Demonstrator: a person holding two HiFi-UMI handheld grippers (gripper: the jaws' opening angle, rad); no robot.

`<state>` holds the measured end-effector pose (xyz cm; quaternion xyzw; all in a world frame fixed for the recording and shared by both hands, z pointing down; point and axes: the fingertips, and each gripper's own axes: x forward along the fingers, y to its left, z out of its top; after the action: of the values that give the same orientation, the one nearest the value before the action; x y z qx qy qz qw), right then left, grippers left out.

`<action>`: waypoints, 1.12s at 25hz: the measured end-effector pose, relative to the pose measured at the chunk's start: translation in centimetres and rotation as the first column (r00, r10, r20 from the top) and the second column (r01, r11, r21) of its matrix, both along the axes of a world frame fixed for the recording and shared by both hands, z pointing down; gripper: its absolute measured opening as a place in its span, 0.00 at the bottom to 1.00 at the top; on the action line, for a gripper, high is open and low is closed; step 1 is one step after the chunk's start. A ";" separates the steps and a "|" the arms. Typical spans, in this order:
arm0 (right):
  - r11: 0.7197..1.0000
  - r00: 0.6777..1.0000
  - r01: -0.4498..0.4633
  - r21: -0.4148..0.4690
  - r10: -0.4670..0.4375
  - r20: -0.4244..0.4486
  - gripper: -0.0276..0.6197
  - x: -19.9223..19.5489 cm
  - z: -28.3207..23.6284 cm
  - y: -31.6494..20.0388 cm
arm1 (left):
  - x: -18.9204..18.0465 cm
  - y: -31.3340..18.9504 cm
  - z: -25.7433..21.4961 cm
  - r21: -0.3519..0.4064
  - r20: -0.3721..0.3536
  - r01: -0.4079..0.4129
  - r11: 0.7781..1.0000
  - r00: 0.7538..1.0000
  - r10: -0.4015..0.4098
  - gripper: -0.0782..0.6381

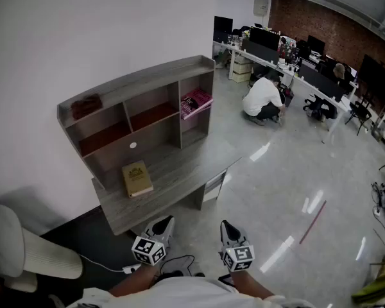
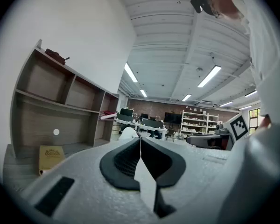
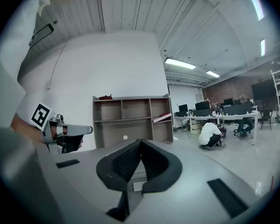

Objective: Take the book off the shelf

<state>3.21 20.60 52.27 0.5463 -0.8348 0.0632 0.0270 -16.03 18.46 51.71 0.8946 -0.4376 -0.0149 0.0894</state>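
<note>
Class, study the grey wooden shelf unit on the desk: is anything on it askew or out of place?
Yes: the pink book in the upper right compartment of the grey wooden shelf unit lies slanted, its edge poking past the front. The tan book on the desk below lies flat.

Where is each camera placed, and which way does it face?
Head view: on the person's head, looking steeply down at the shelf; the left gripper and right gripper show at the bottom.
Left gripper view: on that gripper, looking level along its shut jaws past the shelf into the office; a sleeve shows.
Right gripper view: on that gripper, facing the shelf; the left gripper shows.
Head and right gripper views share the crouching person.
</note>
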 end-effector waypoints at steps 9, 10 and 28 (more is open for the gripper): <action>1.000 1.000 0.006 -0.016 -0.006 0.025 0.07 1.0 0.5 -0.2 | 2.9 -0.1 0.0 -0.002 -0.017 -0.067 0.998 0.998 0.067 0.13; 1.000 1.000 0.006 -0.014 -0.006 0.025 0.06 1.2 0.5 -0.1 | 3.2 0.1 0.1 -0.005 -0.016 -0.072 0.997 0.997 0.072 0.13; 1.000 0.991 0.013 -0.007 -0.012 0.135 0.07 6.4 1.7 0.5 | 5.8 0.1 0.8 -0.031 -0.046 -0.049 0.998 0.998 0.047 0.13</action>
<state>9.57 21.13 54.02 0.5354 -0.8379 0.1031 -0.0271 -10.22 18.60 52.48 0.9027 -0.4140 -0.0257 0.1141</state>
